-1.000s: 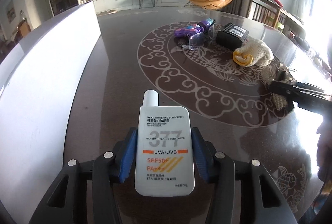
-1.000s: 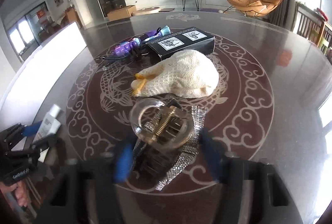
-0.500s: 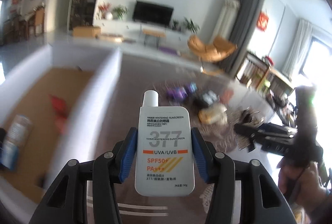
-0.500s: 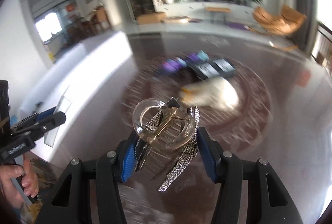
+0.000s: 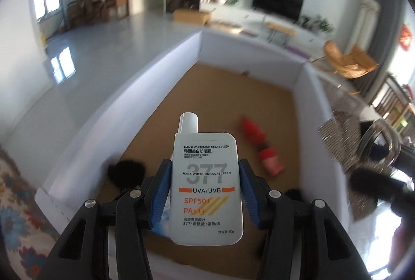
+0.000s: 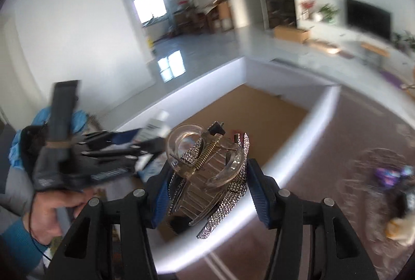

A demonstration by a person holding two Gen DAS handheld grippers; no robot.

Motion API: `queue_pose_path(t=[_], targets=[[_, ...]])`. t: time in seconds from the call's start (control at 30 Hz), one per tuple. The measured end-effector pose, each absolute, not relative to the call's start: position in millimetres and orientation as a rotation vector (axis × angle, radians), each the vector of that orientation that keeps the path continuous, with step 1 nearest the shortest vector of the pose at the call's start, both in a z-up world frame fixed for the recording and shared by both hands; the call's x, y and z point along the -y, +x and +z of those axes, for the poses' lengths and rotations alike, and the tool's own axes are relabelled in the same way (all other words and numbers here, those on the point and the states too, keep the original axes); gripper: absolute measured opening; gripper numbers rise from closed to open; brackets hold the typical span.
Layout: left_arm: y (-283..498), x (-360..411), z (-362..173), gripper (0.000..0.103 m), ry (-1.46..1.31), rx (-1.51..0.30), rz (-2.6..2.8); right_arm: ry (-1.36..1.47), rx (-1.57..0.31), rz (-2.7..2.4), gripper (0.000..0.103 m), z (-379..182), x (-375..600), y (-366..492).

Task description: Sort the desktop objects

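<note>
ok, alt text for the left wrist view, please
The left gripper clamps a white sunscreen bottle between its blue pads, held over an open white-walled box with a brown floor. Blurred red items and a dark object lie inside the box. At the right edge, the other gripper carries a clear hair clip.
</note>
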State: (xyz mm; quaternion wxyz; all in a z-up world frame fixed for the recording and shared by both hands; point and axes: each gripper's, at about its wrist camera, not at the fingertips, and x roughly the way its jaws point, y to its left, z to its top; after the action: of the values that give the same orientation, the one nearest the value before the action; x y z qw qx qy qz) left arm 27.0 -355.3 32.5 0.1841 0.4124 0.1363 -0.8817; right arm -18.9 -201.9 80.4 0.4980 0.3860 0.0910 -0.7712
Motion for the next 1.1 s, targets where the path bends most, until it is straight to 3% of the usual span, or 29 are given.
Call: queue_pose_path(t=[0.07,0.1,0.13,0.17,0.23,0.43,0.6,0.7,0.77,0.9,1.1], targets=[[28.1,365.0,17.7,0.055,1.215,-0.397,-2.420,1.032,-0.262,-1.822,0.062,61.3,229.4,-19.0],[27.4,367.6,12.1,0.066,1.230,-0.401,-2.395,1.079,-0.272,-1.798,0.075,50.3,240.2,-19.0],[27.0,367.8,8.3,0.069,1.235,-0.406,-2.376,1.094,-0.269,-1.794,0.081,45.6,243.1,-18.6],[29.3,364.0,7.4,0.071,1.203,-0.406,-2.383,1.095,-0.252,-1.799,0.084,43.3,242.3,-17.6],[30.8,359.9,12.3,0.087,1.156,-0.401,-2.404,1.079,-0.200,-1.803,0.085,45.4,233.0,-17.7],[43.7,309.4,39.0,0.088,1.015,-0.387,-2.531,0.906,-0.110,-1.980,0.102,68.2,150.8,-31.1],[38.2,223.4,61.4,0.088,1.018,-0.310,-2.763,0.898,-0.188,-2.259,0.103,32.3,39.3,-49.7],[31.2,172.1,66.5,0.102,1.054,-0.229,-2.880,0.998,-0.333,-2.383,0.103,-9.1,-23.7,-60.7],[25.8,134.1,62.7,0.103,1.073,-0.182,-2.953,1.089,-0.392,-2.432,0.103,-34.6,-70.0,-64.5],[-1.6,76.9,27.6,0.103,1.222,-0.137,-2.991,1.202,-0.302,-2.532,0.103,-55.2,-150.7,-71.5],[-58.9,30.6,-44.6,0.103,1.430,-0.034,-2.911,1.267,-0.081,-2.583,0.103,-52.7,-190.5,-87.4]])
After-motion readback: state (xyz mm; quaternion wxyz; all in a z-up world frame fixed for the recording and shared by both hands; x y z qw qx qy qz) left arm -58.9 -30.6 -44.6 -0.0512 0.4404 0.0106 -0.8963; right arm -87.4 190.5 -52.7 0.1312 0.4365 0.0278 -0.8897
